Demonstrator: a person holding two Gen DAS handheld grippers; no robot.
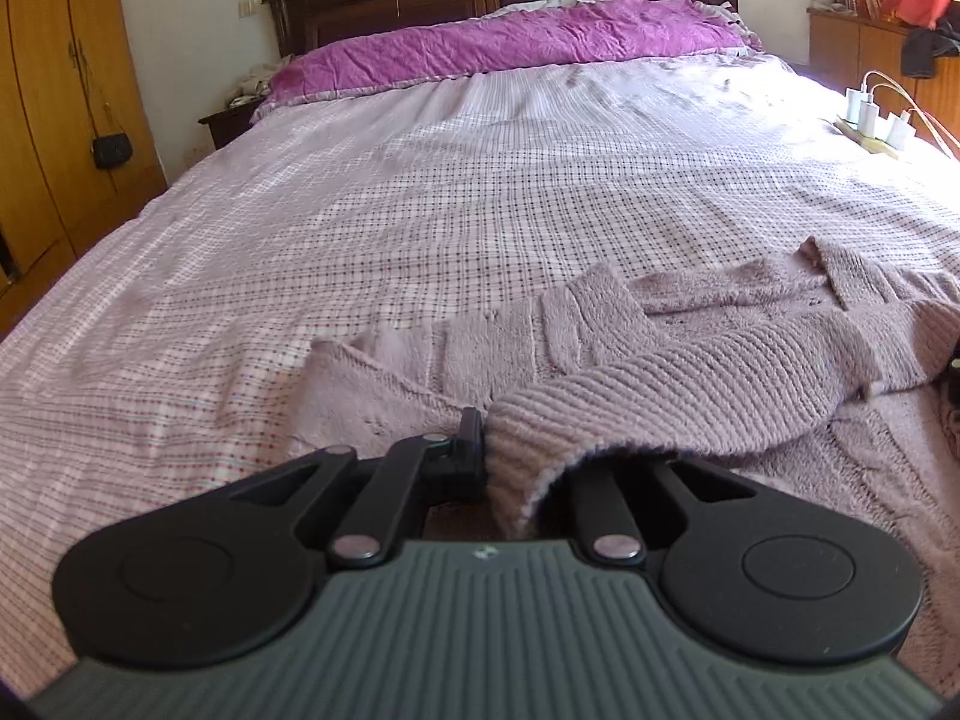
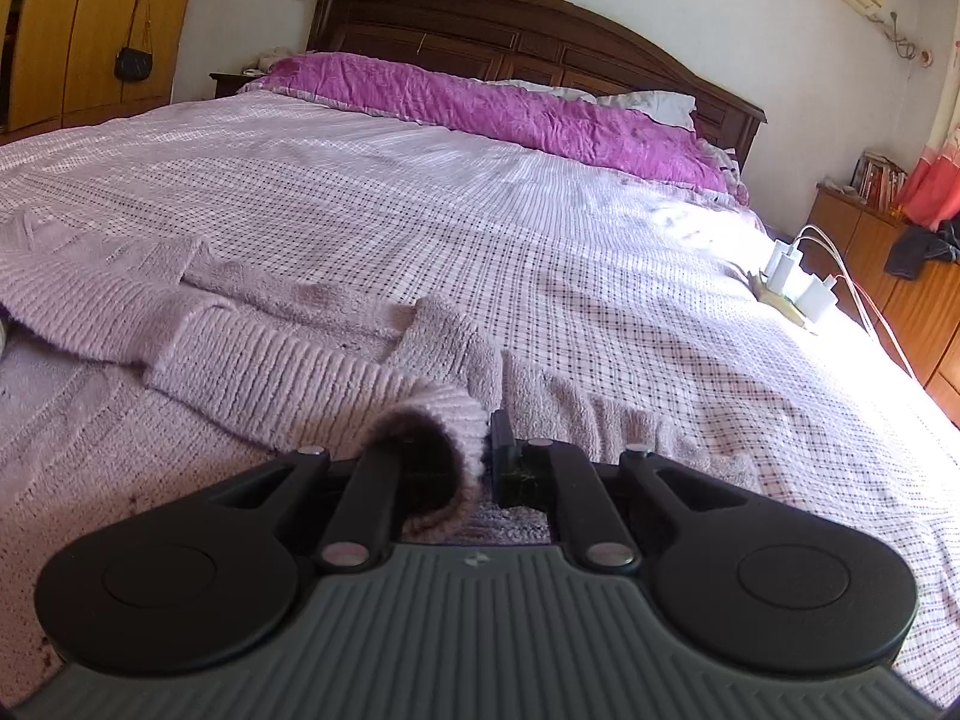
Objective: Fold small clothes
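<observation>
Lilac ribbed knit, a small cardigan (image 1: pixel 750 354), lies spread on the checked bedspread (image 1: pixel 420 210). The left gripper (image 1: pixel 489 450) pinches 1 sleeve cuff (image 1: pixel 540 438); the right gripper (image 2: pixel 474 450) pinches the other cuff (image 2: pixel 432 420). Both sleeves look set to fold inward: best carry each cuff low across the body, level, and lay them flat before letting go, so nothing bunches.

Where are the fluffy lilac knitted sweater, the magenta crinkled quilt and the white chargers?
fluffy lilac knitted sweater (image 1: pixel 690 372), left wrist view, ribbed sleeve
magenta crinkled quilt (image 2: pixel 480 102), right wrist view, middle of its top
white chargers (image 2: pixel 798 282), right wrist view, plug body
</observation>
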